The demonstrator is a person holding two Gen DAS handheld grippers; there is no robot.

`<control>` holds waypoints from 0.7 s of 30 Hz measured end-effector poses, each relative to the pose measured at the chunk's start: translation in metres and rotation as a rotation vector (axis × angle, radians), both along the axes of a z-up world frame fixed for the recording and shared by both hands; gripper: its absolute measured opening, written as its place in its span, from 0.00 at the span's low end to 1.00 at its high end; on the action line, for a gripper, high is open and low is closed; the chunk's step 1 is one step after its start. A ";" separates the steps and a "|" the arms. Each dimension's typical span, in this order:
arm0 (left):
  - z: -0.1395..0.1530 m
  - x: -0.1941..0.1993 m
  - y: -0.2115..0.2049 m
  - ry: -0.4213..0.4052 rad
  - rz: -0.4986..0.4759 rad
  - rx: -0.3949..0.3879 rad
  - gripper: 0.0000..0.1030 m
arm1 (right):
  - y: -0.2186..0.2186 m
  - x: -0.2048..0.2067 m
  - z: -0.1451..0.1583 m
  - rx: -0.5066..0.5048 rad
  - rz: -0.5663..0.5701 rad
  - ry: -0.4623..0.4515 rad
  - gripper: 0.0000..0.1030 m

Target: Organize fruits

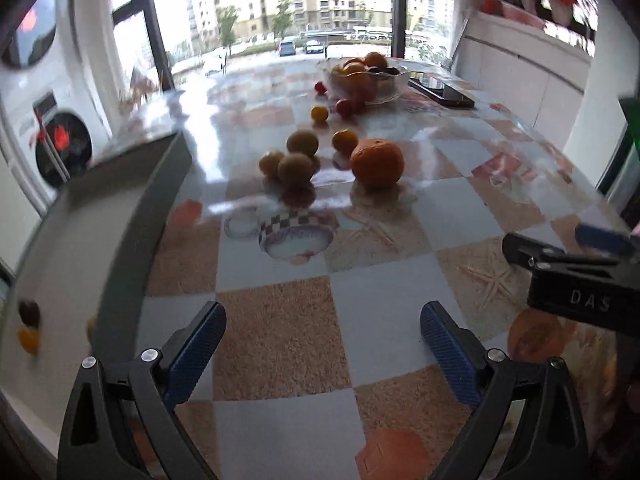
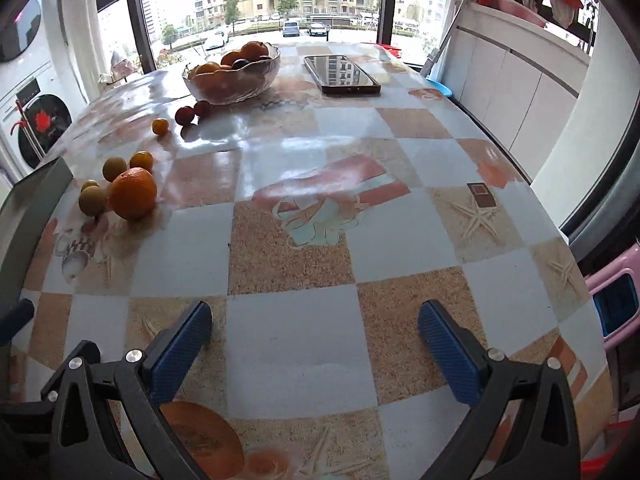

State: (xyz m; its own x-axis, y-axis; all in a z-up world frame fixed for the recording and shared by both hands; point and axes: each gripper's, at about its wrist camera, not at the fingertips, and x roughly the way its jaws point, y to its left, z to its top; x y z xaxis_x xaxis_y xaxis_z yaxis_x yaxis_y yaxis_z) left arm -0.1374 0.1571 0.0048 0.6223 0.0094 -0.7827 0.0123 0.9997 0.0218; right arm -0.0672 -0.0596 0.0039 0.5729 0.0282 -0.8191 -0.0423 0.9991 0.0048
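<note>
A large orange [image 1: 377,163] [image 2: 133,193] lies on the table among several small yellow-green fruits [image 1: 295,168] [image 2: 93,200] and small orange ones [image 1: 345,141] [image 2: 141,161]. Farther back lie a small orange fruit [image 1: 319,113] [image 2: 161,126] and red fruits [image 1: 345,106] [image 2: 185,115] beside a glass bowl [image 1: 394,87] [image 2: 264,76] full of fruit. My left gripper [image 1: 322,344] is open and empty above the near table. My right gripper [image 2: 314,340] is open and empty; it also shows in the left wrist view [image 1: 560,248] at the right.
A grey tray [image 1: 132,216] [image 2: 28,200] with two small fruits [image 1: 29,326] stands at the table's left edge. A phone [image 2: 341,74] [image 1: 442,90] lies at the back right. A window and white cabinets stand beyond the checkered tablecloth [image 2: 320,152].
</note>
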 end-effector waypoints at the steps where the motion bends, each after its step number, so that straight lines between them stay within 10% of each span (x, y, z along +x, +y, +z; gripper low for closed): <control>1: -0.001 0.000 0.002 0.007 0.002 -0.019 0.96 | 0.002 0.002 0.000 -0.001 0.000 -0.001 1.00; 21: -0.002 0.002 0.001 0.021 0.010 -0.028 0.99 | 0.001 0.001 0.000 0.000 0.001 -0.001 1.00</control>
